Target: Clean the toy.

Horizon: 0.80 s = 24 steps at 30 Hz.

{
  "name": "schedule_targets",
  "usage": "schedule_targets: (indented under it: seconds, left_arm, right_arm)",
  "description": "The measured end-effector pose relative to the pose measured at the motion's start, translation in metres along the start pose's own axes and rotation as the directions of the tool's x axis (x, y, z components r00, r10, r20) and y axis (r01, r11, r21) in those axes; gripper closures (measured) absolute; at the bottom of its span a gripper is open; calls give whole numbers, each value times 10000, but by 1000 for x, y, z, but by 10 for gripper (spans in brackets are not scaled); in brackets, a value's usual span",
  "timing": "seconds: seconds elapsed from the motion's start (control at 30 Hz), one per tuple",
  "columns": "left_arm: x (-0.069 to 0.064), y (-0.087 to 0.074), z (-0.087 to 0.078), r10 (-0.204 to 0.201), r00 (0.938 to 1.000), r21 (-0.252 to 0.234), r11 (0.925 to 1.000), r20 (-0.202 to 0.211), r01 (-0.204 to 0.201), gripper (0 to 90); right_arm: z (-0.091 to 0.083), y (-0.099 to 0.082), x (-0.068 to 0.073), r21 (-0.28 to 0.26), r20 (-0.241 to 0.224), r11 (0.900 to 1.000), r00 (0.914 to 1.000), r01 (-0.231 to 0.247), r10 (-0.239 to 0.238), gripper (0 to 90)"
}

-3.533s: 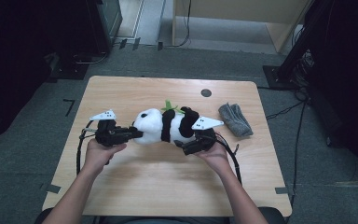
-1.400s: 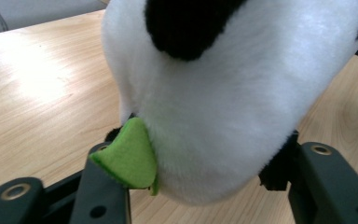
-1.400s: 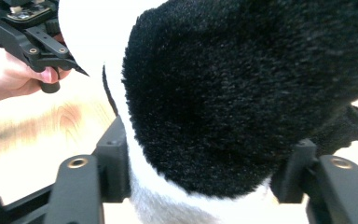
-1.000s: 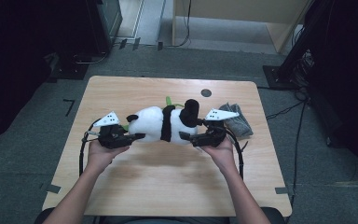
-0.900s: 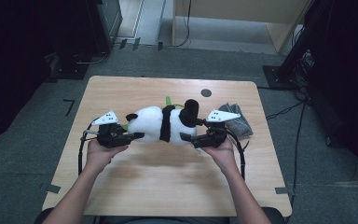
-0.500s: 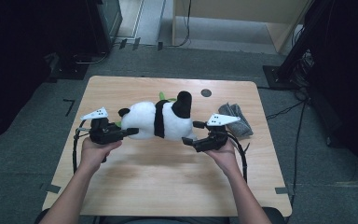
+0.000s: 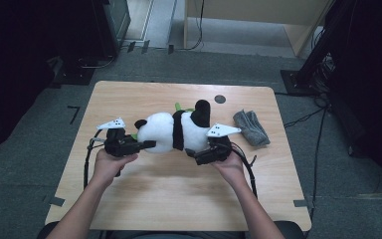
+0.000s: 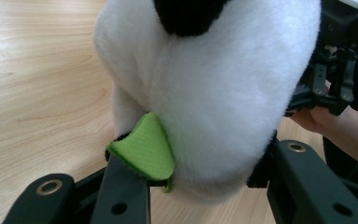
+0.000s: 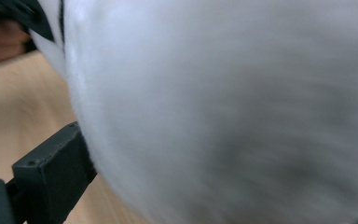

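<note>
A black-and-white panda plush point(image 7: 165, 130) lies lengthwise between my two grippers over the middle of the table, one black limb point(image 7: 202, 110) pointing up. My left gripper point(image 7: 147, 145) pinches its white head end. In the left gripper view the white fur point(image 8: 214, 93) and a green felt piece point(image 8: 145, 153) sit between the jaws of that gripper point(image 8: 205, 191). My right gripper point(image 7: 191, 153) grips the other end. White fur point(image 9: 223, 112) presses against the one black jaw that shows in the right gripper view; the other jaw is hidden.
A folded grey cloth point(image 7: 250, 128) lies on the wooden table point(image 7: 179, 189) to the right of the plush. A small dark round spot point(image 7: 220, 98) marks the far side. The floor around the table holds cables and dark equipment.
The plush has rolled so a black limb points up. It swung up and left, then came slightly back right and down. Both grippers stayed on its ends and moved closer together.
</note>
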<state>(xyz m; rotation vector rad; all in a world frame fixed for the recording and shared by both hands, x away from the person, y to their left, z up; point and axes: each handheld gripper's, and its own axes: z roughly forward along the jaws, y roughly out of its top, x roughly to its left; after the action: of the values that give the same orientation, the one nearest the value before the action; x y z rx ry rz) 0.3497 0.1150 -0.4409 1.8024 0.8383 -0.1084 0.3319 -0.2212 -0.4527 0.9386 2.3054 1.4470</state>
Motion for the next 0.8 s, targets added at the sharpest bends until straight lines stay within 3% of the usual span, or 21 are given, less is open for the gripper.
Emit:
schedule_targets:
  seconds: [0.1,0.2,0.3,0.4,0.57,0.63,0.73,0.8]
  left_arm:
    - [1,0,-3,45,10000,-72,10000,-82,-45,613]
    - [1,0,-4,24,9999,-100,9999,-119,-25,608]
    - [1,0,-3,-36,9999,3,10000,-166,36,604]
    - [1,0,-4,32,9997,-7,10000,-239,-32,605]
    - [0,0,-3,82,9996,0,10000,-263,-82,605]
    - [0,0,-2,163,9994,27,9999,-303,-162,604]
    - [-3,0,-2,369,9986,-42,9993,-373,-371,585]
    - [-4,0,0,673,9957,11,9977,-637,-674,547]
  right_arm:
    - [0,0,5,-86,376,10000,9993,4,-1,140]
    - [-1,3,3,-165,224,9996,9994,-247,251,179]
    - [0,2,4,8,264,9994,9990,-350,350,177]
    - [2,4,7,384,328,9992,9994,-111,98,138]
    - [4,6,10,493,395,9988,9992,-34,15,82]
    - [5,6,11,607,641,9981,9979,-67,28,129]
    - [-1,5,9,208,791,9998,9968,-75,59,236]
    - [-3,5,11,95,967,9999,9953,101,-110,300]
